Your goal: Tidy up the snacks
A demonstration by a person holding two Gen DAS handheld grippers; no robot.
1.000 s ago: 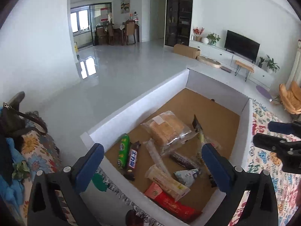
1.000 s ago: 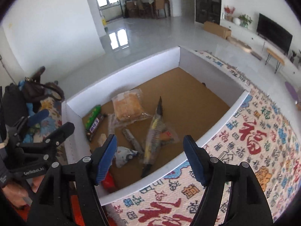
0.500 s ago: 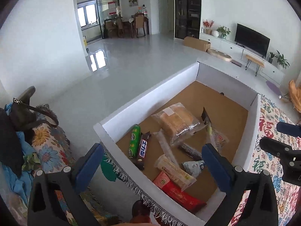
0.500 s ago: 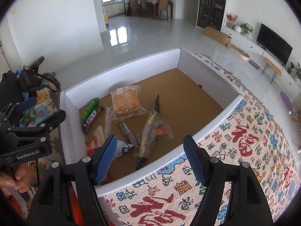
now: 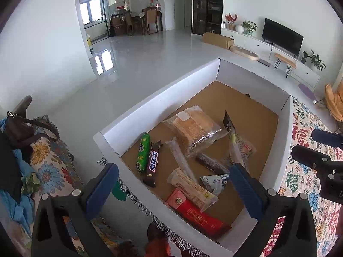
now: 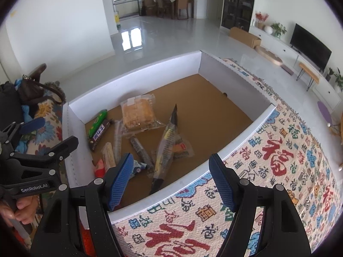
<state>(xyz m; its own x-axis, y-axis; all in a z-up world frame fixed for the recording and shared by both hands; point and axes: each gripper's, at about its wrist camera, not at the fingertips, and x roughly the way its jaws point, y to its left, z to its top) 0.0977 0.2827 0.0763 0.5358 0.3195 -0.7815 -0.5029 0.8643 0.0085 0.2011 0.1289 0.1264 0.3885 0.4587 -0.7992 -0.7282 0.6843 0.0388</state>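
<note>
A shallow white box (image 5: 163, 98) with a brown cardboard floor holds several loose snacks. Among them are bread in a clear bag (image 5: 193, 128), a green roll (image 5: 143, 152), a dark chocolate bar (image 5: 153, 160), a biscuit pack (image 5: 190, 188) and a red packet (image 5: 197, 216). A long yellow and black bag (image 6: 167, 141) lies in the middle. My left gripper (image 5: 173, 184) hangs open above the box's near left corner, holding nothing. My right gripper (image 6: 171, 177) is open over the near wall (image 6: 193, 171), also with nothing in it.
A cloth with red and blue characters (image 6: 268, 171) lies right of the box. To the left, a floral cover (image 5: 42, 160) carries a brown bag (image 5: 19, 128) and blue fabric. A person's hand (image 6: 19, 212) holds the left gripper's handle. Pale tiled floor stretches beyond.
The left gripper has tipped a little, so the box and snacks sit higher in its view. The right gripper has stayed put. Both remain open.
</note>
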